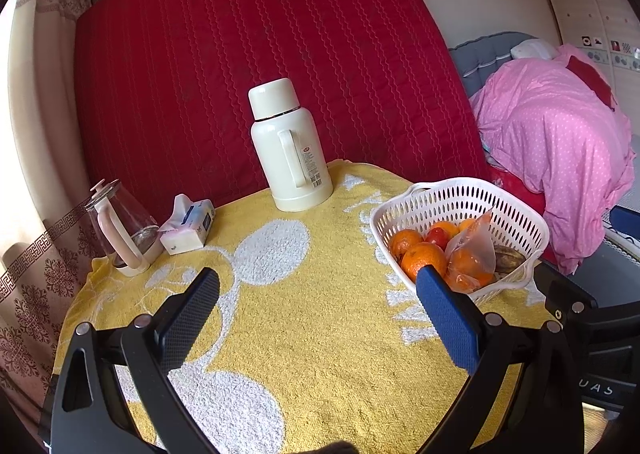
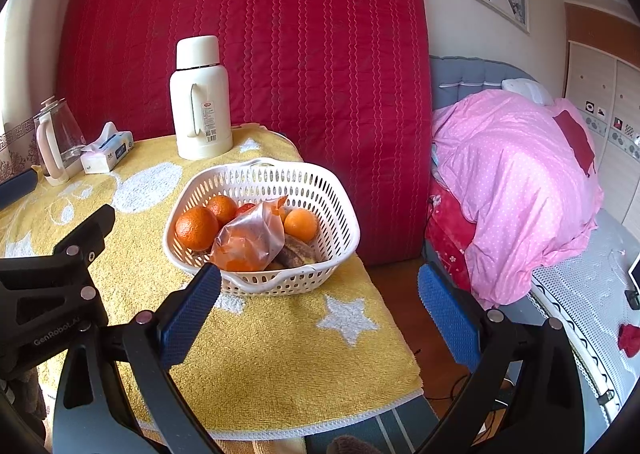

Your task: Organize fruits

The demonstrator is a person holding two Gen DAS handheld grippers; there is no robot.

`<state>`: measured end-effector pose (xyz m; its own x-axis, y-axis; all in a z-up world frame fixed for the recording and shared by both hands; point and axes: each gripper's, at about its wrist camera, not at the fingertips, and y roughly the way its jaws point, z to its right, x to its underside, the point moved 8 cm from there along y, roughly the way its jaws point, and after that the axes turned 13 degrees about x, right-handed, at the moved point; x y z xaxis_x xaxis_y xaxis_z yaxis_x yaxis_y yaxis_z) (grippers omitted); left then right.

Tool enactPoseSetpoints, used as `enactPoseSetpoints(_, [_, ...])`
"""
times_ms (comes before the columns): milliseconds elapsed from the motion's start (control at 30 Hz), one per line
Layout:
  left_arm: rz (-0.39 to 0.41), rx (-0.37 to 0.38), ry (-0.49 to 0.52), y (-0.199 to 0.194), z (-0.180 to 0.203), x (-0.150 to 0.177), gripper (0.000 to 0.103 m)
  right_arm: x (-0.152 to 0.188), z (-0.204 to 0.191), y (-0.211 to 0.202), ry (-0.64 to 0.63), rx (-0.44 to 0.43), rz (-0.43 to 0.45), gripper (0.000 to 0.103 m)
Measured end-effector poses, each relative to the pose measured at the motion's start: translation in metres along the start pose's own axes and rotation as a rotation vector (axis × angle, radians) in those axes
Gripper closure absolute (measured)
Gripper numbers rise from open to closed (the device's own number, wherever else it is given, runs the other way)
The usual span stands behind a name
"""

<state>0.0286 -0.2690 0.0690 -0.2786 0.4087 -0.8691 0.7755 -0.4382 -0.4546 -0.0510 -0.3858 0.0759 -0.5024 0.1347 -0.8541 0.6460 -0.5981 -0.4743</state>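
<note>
Currently I see both my left claw (image 1: 318, 306) and right claw (image 2: 320, 304) spread wide, gripping nothing, above the tabletop (image 2: 280, 366) near the fruit basket (image 2: 340, 214).

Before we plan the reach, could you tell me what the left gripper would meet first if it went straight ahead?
Probably the cream thermos flask: it stands nearly centred between the open jaws of the left gripper, beyond bare yellow towel. The white basket sits off to the right. Depth is uncertain.

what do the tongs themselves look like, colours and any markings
Both are black plastic frames with silver rivets. Each left tongs and right tongs finger carries a textured blue pad. The left unit's body, seen from the right wrist, reads "GenRobot.AI"; white letters "UAS" show in the left view.
</note>
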Motion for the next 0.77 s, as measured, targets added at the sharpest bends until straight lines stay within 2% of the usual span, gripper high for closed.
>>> enactPoseSetpoints(500, [-0.004, 0.002, 0.000, 0.001, -0.001, 0.000, 0.005, 0.001, -0.001, 0.000, -0.002, 0.000, -0.004, 0.003])
enactPoseSetpoints(767, [-0.032, 0.005, -0.040, 0.003, -0.010, 0.009, 0.005, 0.006, -0.007, 0.001, -0.015, -0.005, -0.008, 0.003])
